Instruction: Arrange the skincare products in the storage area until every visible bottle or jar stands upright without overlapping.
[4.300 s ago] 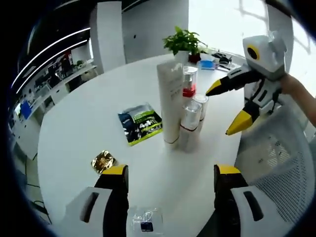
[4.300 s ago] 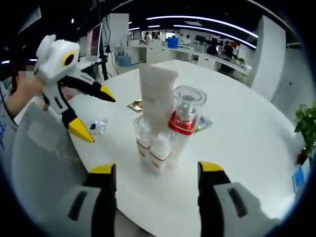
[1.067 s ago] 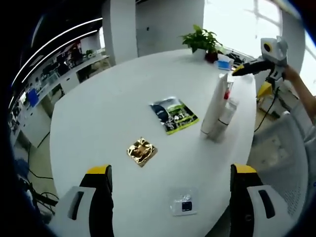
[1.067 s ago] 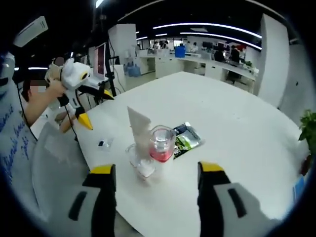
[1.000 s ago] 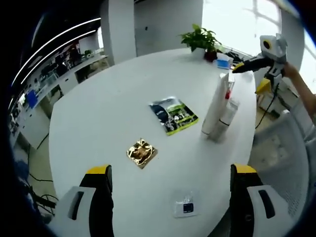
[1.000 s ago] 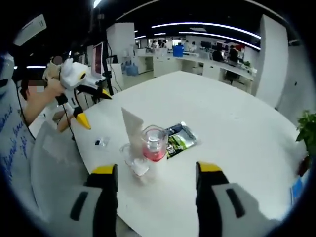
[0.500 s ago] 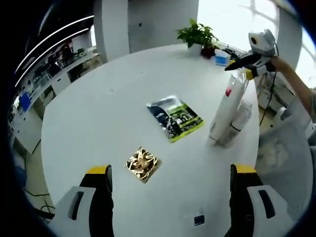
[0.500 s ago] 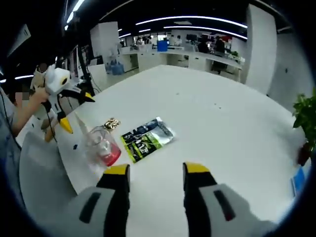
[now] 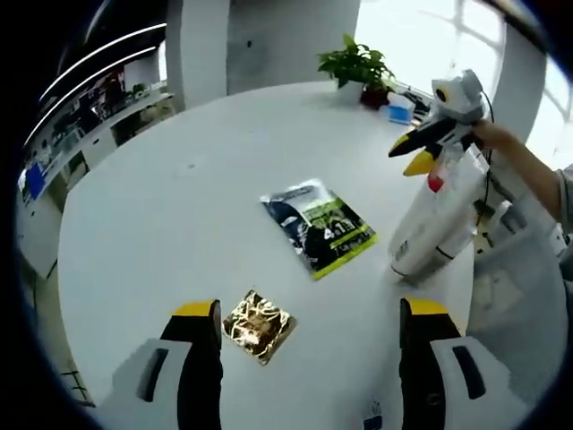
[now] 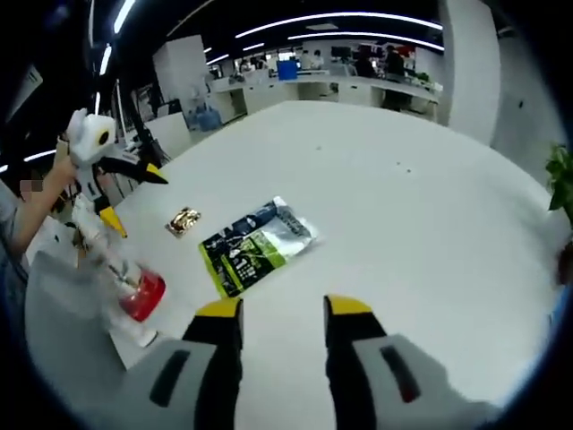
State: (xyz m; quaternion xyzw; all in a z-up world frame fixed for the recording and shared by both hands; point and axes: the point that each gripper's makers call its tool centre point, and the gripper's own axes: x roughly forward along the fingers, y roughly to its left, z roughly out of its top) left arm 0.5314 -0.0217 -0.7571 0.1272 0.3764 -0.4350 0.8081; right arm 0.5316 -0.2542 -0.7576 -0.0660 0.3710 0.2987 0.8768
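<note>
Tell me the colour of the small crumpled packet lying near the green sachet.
Shiny gold. The packet lies flat on the white table, clearest in the left gripper view.

Crinkled gold foil packet point(image 9: 259, 325), glossy

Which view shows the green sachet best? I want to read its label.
The left gripper view: the green sachet lies flat, mid-table, unobstructed and largest. The right gripper view shows the same sachet smaller, beyond the right tool.
</note>
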